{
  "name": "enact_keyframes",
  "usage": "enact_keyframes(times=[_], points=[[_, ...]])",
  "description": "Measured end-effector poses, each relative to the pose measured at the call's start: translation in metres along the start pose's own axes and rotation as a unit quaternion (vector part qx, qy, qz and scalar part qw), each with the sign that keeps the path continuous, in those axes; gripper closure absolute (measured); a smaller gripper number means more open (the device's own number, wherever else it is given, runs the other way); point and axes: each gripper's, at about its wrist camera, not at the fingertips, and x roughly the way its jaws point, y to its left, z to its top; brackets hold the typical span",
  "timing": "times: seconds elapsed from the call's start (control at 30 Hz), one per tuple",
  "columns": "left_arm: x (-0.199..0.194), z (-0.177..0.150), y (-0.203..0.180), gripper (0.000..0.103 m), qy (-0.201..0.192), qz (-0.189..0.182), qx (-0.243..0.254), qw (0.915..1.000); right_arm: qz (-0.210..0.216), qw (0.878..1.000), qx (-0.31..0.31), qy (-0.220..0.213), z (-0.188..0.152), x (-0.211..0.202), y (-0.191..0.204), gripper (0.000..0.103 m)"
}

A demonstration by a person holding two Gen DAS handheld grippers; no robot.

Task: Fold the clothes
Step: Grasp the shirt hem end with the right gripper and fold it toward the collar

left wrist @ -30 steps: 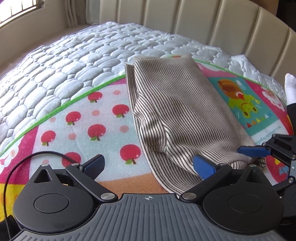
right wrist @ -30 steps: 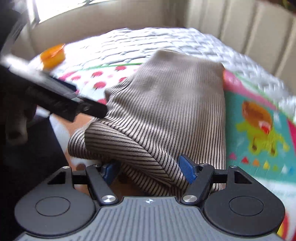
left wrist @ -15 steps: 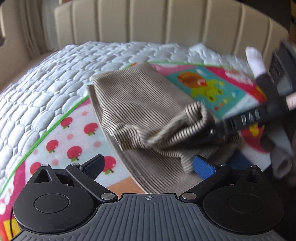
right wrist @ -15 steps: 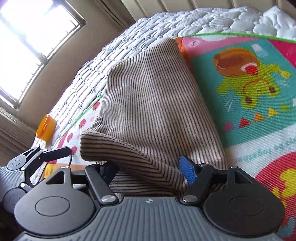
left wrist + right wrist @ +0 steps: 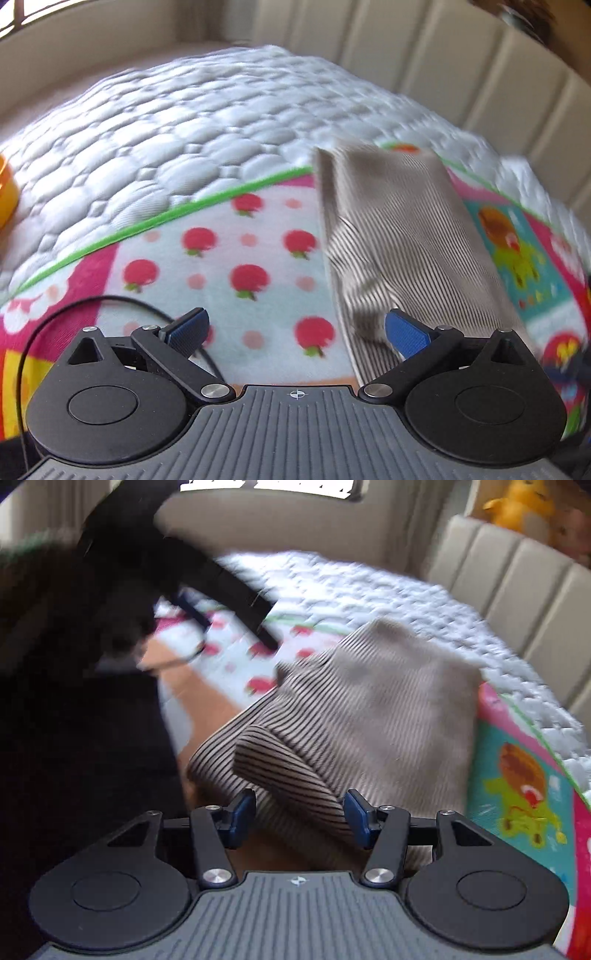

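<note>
Striped garment [image 5: 388, 716]: lay on cartoon mat [image 5: 221, 266] | left gripper [image 5: 295, 328]: spread, empty | right gripper [image 5: 299, 816]: jaws just closing around garment's rolled fold, pads not visibly pressing

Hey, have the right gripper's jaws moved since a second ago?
Yes. The right gripper has just been closing inward against its own body, cloth between.

We've got a bed with a white quilted mattress cover [image 5: 177, 147] and a padded beige headboard [image 5: 424, 62] behind it. A bright kids' play mat [image 5: 221, 258] with apples lies right on the quilt, and the striped beige garment [image 5: 406, 229] sits folded on that mat.
</note>
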Motion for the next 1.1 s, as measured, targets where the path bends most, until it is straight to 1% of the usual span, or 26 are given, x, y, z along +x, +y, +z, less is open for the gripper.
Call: enact_keyframes(times=[0.03,0.07,0.17,0.2,0.23,0.27,0.3,0.37,0.4,0.43,0.47,0.5,0.53,0.57,0.6,0.67,0.7,0.73,0.83,0.9,0.93,0.97,1.03,1.07,1.1], points=[[0.000,0.001,0.004,0.000,0.000,0.000,-0.011,0.9999,-0.001,1.000,-0.011,0.006,-0.001,0.004,0.005,0.042],[-0.001,0.002,0.009,0.000,0.000,0.001,-0.023,0.9997,-0.003,1.000,-0.021,0.006,-0.001,0.004,0.007,0.041],[-0.001,0.002,0.009,0.000,0.003,-0.001,-0.019,0.9998,-0.012,0.999,-0.043,-0.001,0.003,-0.006,0.008,0.041],[-0.002,0.002,0.008,0.000,0.001,-0.003,-0.015,0.9999,-0.020,0.998,-0.057,-0.004,0.003,-0.010,0.009,0.040],[-0.002,0.002,0.008,0.000,-0.001,-0.005,-0.011,0.9999,-0.035,0.996,-0.083,-0.004,0.001,-0.012,0.013,0.037],[-0.002,0.002,0.006,0.000,0.000,-0.006,-0.005,1.0000,-0.052,0.992,-0.116,-0.002,-0.004,-0.014,0.018,0.030],[-0.001,0.001,0.004,0.000,0.000,-0.006,0.001,1.0000,-0.066,0.987,-0.147,0.001,-0.009,-0.013,0.024,0.027],[0.000,0.001,0.000,0.000,0.000,-0.007,0.014,0.9999,-0.089,0.976,-0.199,0.011,-0.019,0.001,0.034,0.026],[-0.001,0.000,-0.003,0.000,-0.002,-0.006,0.023,0.9997,-0.099,0.971,-0.216,0.009,-0.023,0.009,0.039,0.026],[-0.002,-0.001,-0.006,0.000,-0.006,-0.006,0.031,0.9995,-0.103,0.974,-0.202,0.001,-0.023,0.011,0.038,0.026],[-0.005,-0.002,-0.009,0.000,-0.013,-0.007,0.040,0.9991,-0.101,0.982,-0.158,-0.003,-0.017,0.011,0.032,0.031],[-0.007,-0.003,-0.013,0.000,-0.020,-0.009,0.049,0.9985,-0.093,0.990,-0.102,-0.006,-0.010,0.010,0.021,0.038],[-0.011,-0.005,-0.015,0.000,-0.029,-0.013,0.057,0.9978,-0.076,0.997,-0.027,-0.007,-0.001,0.007,0.004,0.041],[-0.014,-0.006,-0.018,0.000,-0.038,-0.018,0.065,0.9970,-0.058,0.997,0.049,-0.009,0.007,0.004,-0.016,0.041],[-0.018,-0.007,-0.020,0.000,-0.047,-0.028,0.072,0.9959,-0.040,0.992,0.122,-0.015,0.012,0.001,-0.036,0.041],[-0.024,-0.008,-0.025,0.000,-0.063,-0.052,0.087,0.9928,-0.011,0.974,0.226,-0.021,0.012,-0.002,-0.070,0.041],[-0.026,-0.009,-0.029,0.000,-0.067,-0.063,0.097,0.9911,0.001,0.964,0.264,-0.020,0.010,-0.001,-0.084,0.041],[-0.028,-0.010,-0.032,0.000,-0.071,-0.074,0.106,0.9891,0.005,0.959,0.283,-0.016,0.008,0.002,-0.091,0.041],[-0.032,-0.017,-0.045,0.000,-0.081,-0.093,0.147,0.9814,0.010,0.956,0.295,-0.003,-0.001,0.012,-0.096,0.038],[-0.032,-0.022,-0.055,0.000,-0.078,-0.093,0.176,0.9769,0.011,0.954,0.300,-0.004,-0.001,0.014,-0.095,0.037],[-0.030,-0.024,-0.059,0.000,-0.074,-0.090,0.189,0.9750,0.008,0.956,0.294,-0.005,0.001,0.014,-0.093,0.037],[-0.027,-0.026,-0.063,0.000,-0.067,-0.079,0.200,0.9743,0.002,0.961,0.277,-0.005,0.002,0.012,-0.089,0.037],[-0.017,-0.028,-0.068,0.000,-0.049,-0.051,0.211,0.9750,-0.022,0.979,0.203,-0.004,0.007,0.006,-0.071,0.036],[-0.011,-0.029,-0.068,0.000,-0.037,-0.040,0.212,0.9759,-0.040,0.989,0.146,-0.006,0.010,0.003,-0.057,0.033],[-0.007,-0.029,-0.068,0.000,-0.028,-0.031,0.212,0.9763,-0.058,0.994,0.090,-0.008,0.010,0.001,-0.044,0.031]])
